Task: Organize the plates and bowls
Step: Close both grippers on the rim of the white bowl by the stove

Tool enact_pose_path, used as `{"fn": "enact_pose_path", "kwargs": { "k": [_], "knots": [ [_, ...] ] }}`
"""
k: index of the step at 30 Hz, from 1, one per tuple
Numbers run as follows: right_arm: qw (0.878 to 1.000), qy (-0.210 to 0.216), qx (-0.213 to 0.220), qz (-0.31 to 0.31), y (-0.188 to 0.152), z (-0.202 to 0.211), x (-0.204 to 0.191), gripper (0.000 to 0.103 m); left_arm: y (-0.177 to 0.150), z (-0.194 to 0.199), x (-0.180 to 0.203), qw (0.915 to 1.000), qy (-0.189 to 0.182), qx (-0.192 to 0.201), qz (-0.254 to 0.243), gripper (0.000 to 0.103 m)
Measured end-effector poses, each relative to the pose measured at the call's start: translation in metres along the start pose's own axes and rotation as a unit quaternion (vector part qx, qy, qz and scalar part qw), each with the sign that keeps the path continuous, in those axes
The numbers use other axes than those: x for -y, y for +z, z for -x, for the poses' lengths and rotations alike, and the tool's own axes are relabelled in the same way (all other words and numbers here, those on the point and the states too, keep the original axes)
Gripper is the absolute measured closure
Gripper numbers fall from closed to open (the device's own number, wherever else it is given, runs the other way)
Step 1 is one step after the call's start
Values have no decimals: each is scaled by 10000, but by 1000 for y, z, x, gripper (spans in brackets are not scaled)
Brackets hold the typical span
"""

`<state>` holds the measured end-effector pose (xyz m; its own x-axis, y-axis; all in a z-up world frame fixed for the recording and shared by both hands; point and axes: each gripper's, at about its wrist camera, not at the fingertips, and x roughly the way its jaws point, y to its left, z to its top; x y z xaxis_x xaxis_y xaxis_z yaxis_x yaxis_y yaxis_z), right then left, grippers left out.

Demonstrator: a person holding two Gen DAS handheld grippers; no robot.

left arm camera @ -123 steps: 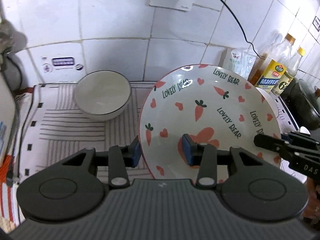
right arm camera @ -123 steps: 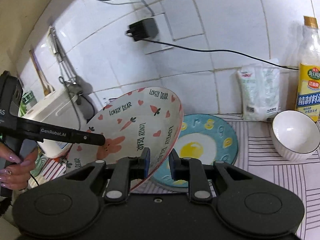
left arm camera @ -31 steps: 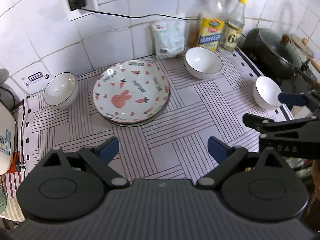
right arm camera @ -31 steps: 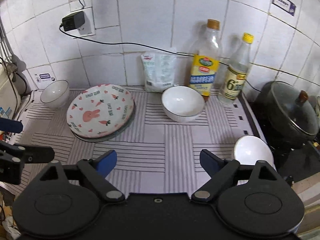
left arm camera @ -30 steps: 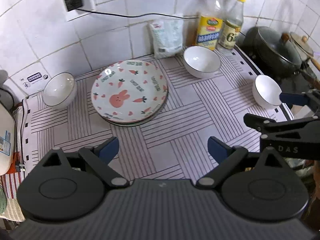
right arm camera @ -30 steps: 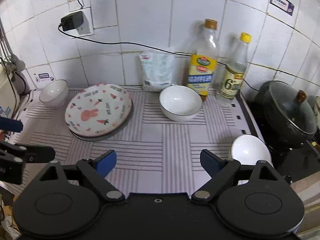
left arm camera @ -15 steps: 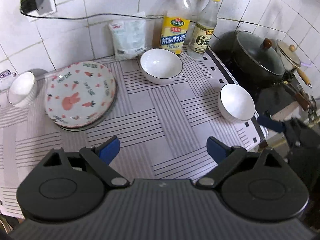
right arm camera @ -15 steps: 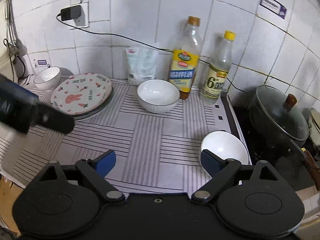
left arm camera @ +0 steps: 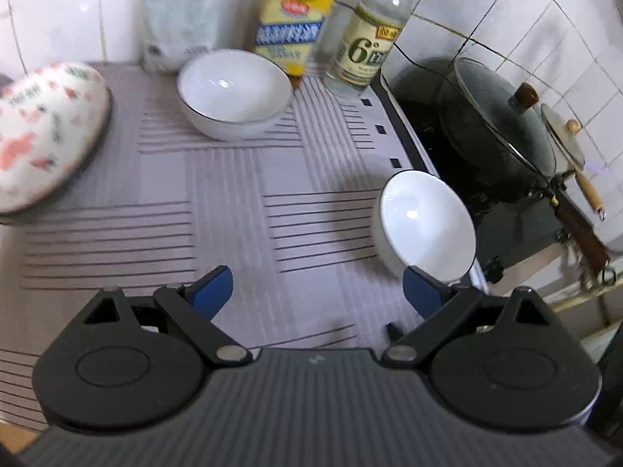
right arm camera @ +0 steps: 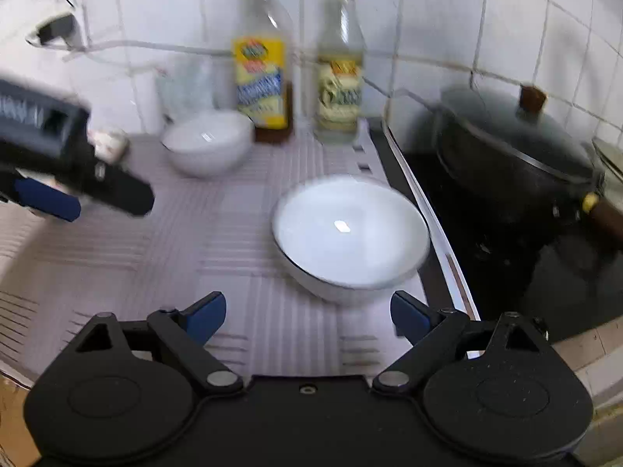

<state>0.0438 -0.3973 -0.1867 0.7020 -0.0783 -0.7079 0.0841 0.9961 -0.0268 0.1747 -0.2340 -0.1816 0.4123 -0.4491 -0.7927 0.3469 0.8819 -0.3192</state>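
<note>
A white bowl [right arm camera: 350, 233] sits at the right edge of the striped mat, just ahead of my open right gripper [right arm camera: 307, 313]. The same bowl [left arm camera: 426, 222] lies by the right fingertip of my open left gripper [left arm camera: 317, 290]. A second white bowl [left arm camera: 233, 91] stands near the bottles at the back; it shows as the far bowl [right arm camera: 208, 142] in the right wrist view. The carrot-and-heart plate [left arm camera: 43, 132] rests on another plate at the far left. The left gripper's body [right arm camera: 66, 163] crosses the left of the right wrist view. Both grippers hold nothing.
Two bottles [left arm camera: 296, 11] [left arm camera: 370, 39] and a white bag [left arm camera: 179, 19] stand against the tiled wall. A black lidded pot [right arm camera: 514, 144] sits on the stove [right arm camera: 506, 253] right of the mat. The mat [left arm camera: 233, 179] has bare room in the middle.
Both grippers have swung right and come closer to the counter. The bowl at the mat's right edge now looms large before the right gripper. The plates have slid to the left of view.
</note>
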Motion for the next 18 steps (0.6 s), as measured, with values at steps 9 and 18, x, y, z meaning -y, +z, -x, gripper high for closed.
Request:
{"fn": "enact_pose_path", "kwargs": {
  "k": [9, 18],
  "knots": [
    [9996, 227, 174, -64, -9, -44, 28, 9, 13, -51, 28, 9990, -376, 124, 208, 10],
    [9978, 363, 529, -192, -11, -61, 39, 9, 20, -101, 41, 9995, -271, -84, -119, 40]
  ]
}}
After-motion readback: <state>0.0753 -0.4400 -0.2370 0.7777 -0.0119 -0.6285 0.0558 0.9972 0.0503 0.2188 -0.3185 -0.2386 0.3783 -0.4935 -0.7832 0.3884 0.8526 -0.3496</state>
